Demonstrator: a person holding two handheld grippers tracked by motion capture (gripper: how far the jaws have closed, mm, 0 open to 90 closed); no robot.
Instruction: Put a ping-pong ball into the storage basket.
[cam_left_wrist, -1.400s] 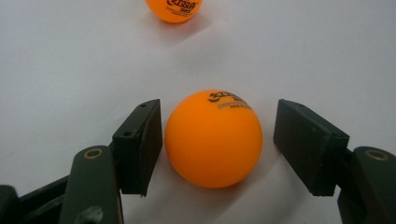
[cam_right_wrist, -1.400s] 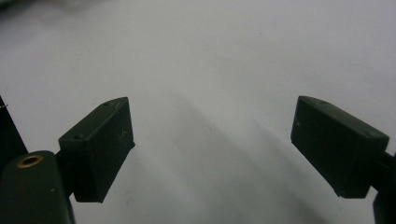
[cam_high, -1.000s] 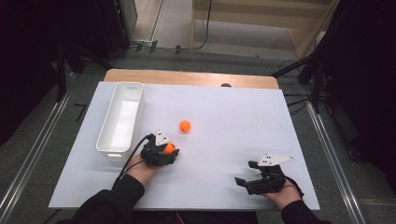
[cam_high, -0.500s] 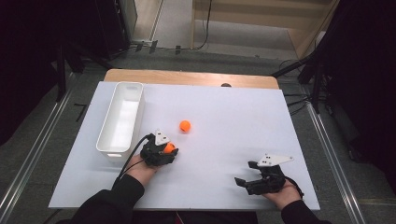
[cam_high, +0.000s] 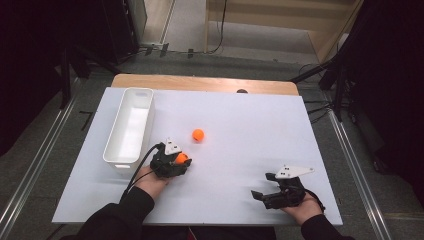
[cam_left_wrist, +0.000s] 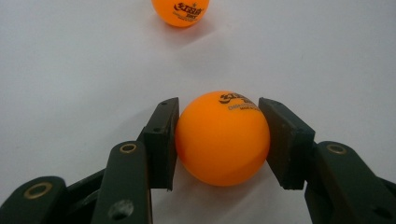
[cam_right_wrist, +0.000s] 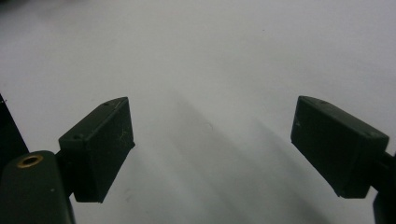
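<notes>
High view: left tool (cam_high: 176, 161) at lower left of centre, clamped on an orange ball (cam_high: 181, 158); second ball (cam_high: 198, 134) loose just above and right of it on the white surface (cam_high: 250, 130); white bin (cam_high: 129, 127) at upper left; right tool (cam_high: 270, 192) at lower right, spread wide, holding nothing.

Left gripper view: ball (cam_left_wrist: 222, 138) mid-frame, pinched between both pads (cam_left_wrist: 161, 140), resting on the surface; second ball (cam_left_wrist: 180, 11) at top edge.

Right gripper view: right tool (cam_right_wrist: 212, 144) wide open over bare surface.

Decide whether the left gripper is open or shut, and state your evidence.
Shut on the nearer orange ball: in the left gripper view, both pads of the left gripper press its sides.
</notes>
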